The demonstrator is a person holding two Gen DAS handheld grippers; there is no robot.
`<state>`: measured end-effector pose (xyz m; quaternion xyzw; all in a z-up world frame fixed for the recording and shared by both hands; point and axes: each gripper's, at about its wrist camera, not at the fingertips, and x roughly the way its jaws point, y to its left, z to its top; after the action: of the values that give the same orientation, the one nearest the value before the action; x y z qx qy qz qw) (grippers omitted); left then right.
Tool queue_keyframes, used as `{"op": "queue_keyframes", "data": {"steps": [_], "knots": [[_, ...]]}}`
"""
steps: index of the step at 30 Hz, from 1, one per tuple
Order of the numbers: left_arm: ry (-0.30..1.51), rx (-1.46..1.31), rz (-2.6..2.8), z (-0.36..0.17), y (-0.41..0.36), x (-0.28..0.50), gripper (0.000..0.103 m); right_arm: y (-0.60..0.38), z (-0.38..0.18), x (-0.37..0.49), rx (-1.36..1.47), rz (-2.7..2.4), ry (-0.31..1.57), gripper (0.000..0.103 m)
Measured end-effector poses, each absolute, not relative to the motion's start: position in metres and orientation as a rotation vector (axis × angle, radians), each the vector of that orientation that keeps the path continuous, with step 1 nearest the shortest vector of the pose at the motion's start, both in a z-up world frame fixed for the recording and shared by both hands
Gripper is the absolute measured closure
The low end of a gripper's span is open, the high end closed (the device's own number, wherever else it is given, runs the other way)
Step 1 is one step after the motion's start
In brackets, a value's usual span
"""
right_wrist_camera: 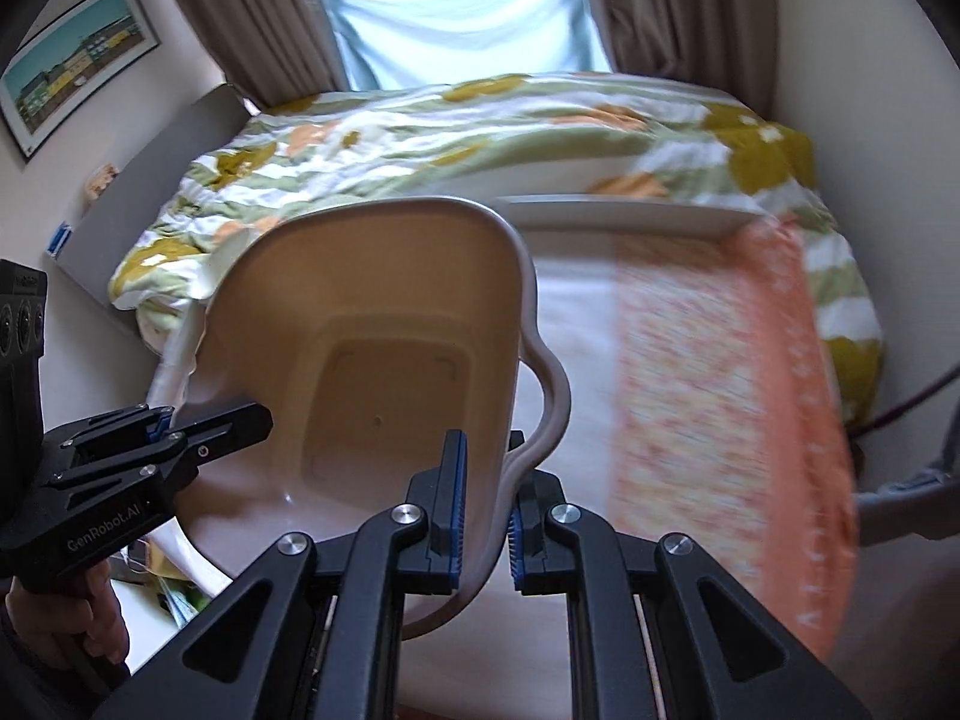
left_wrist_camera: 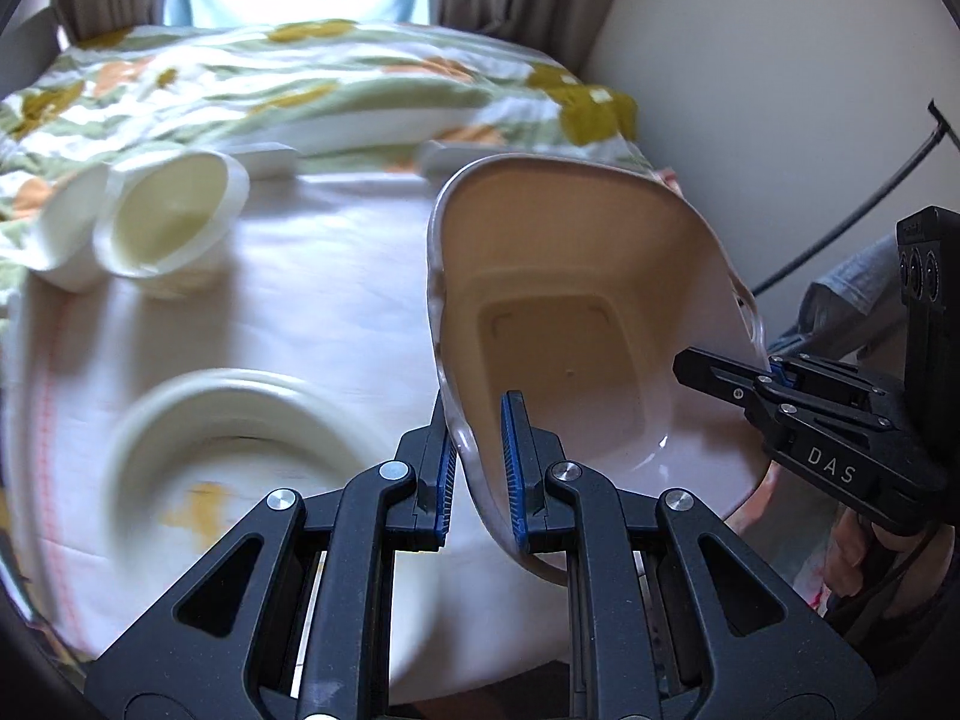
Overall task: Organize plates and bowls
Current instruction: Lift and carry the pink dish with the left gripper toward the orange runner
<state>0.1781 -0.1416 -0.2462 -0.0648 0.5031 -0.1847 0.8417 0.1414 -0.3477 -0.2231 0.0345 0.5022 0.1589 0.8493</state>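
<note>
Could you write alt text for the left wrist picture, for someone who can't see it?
Two black handheld grippers, the left gripper and the right gripper, clamp opposite rims of a beige tub above a white-clothed table. A white plate and two tipped cups lie below.

Round plate (left_wrist_camera: 240,420) at 8 o'clock smeared by blur, yellow mark on it unreadable, two cups (left_wrist_camera: 168,222) at 10 o'clock soft-edged, basin (left_wrist_camera: 576,312) hiding the bed behind it, orange cloth (right_wrist_camera: 720,408) at 3 o'clock streaked, its pattern illegible, hand (right_wrist_camera: 66,618) at 8 o'clock cut by frame edge
</note>
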Motion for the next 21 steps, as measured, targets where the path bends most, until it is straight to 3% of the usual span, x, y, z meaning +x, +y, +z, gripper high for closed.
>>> {"op": "queue_keyframes", "data": {"steps": [7, 21], "knots": [[1.131, -0.116, -0.393, -0.292, -0.207, 0.183, 0.09, -0.413, -0.268, 0.151, 0.106, 0.295, 1.123, 0.092], [1.162, -0.084, -0.381, -0.318, -0.222, 0.188, 0.09, -0.426, -0.297, 0.155, 0.125, 0.309, 1.148, 0.092]]}}
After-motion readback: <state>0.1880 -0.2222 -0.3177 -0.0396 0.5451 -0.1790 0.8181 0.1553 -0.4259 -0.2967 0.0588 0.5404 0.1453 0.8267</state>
